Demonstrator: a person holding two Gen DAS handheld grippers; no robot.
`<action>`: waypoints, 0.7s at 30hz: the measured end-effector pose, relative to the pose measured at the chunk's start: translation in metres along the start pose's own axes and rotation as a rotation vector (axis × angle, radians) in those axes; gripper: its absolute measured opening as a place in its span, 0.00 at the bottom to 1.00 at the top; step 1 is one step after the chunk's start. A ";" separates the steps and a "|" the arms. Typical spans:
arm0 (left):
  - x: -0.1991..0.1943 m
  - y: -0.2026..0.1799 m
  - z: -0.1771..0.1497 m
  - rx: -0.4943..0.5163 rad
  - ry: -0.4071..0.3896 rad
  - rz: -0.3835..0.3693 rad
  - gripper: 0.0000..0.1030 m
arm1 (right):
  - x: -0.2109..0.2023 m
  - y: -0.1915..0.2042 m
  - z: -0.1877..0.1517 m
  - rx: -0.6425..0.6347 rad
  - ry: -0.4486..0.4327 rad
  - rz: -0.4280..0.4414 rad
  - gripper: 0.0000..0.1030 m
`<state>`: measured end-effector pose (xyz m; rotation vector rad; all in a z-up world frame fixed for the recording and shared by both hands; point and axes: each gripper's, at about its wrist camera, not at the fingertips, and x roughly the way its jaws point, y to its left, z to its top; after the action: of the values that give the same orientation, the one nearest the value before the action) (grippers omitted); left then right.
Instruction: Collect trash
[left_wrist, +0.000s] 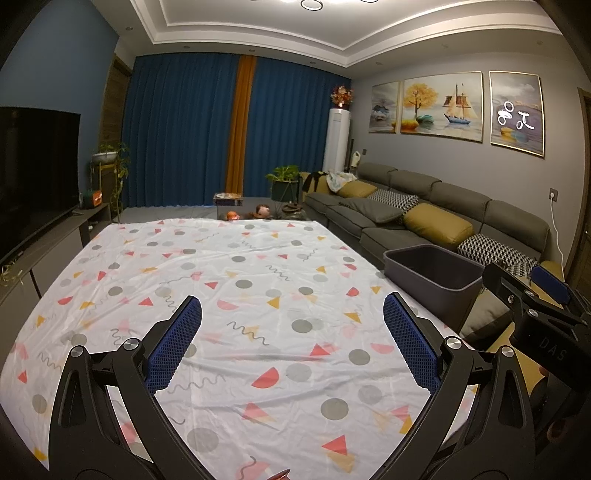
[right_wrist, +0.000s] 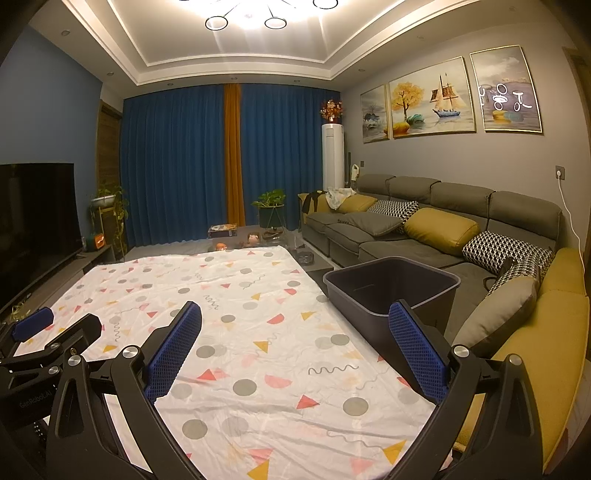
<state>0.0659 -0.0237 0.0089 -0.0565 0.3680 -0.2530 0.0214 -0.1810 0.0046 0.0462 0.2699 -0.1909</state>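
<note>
- Left gripper (left_wrist: 291, 334) and right gripper (right_wrist: 295, 338) both hover over the cloth (left_wrist: 221, 280), jaws spread wide, holding nothing.
- No trash shows on the cloth; only a small orange scrap (left_wrist: 279, 474) peeks in at the near edge, too cut off to identify or judge for grip.
- The bin (right_wrist: 391, 284) stands empty at the cloth's right edge, beside the sofa (right_wrist: 424, 236); probably light, stiff plastic.
- Room is wide open across the cloth and tight by the bin.

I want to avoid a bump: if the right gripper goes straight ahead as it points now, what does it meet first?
Probably nothing soon: the open right gripper points along the patterned cloth, which looks bare ahead. The dark bin lies to its right, off that line. Depth is unclear.
</note>
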 end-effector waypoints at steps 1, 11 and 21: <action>0.000 0.000 0.000 0.000 0.000 0.000 0.94 | 0.000 0.000 0.000 -0.001 0.001 0.000 0.95; 0.000 0.000 0.000 -0.002 0.000 -0.001 0.94 | 0.000 0.000 0.000 0.000 0.001 0.000 0.95; 0.000 0.000 0.001 -0.001 0.000 0.000 0.94 | 0.000 -0.002 -0.001 0.002 0.002 -0.001 0.95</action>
<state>0.0660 -0.0238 0.0094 -0.0576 0.3683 -0.2528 0.0209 -0.1826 0.0040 0.0483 0.2716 -0.1917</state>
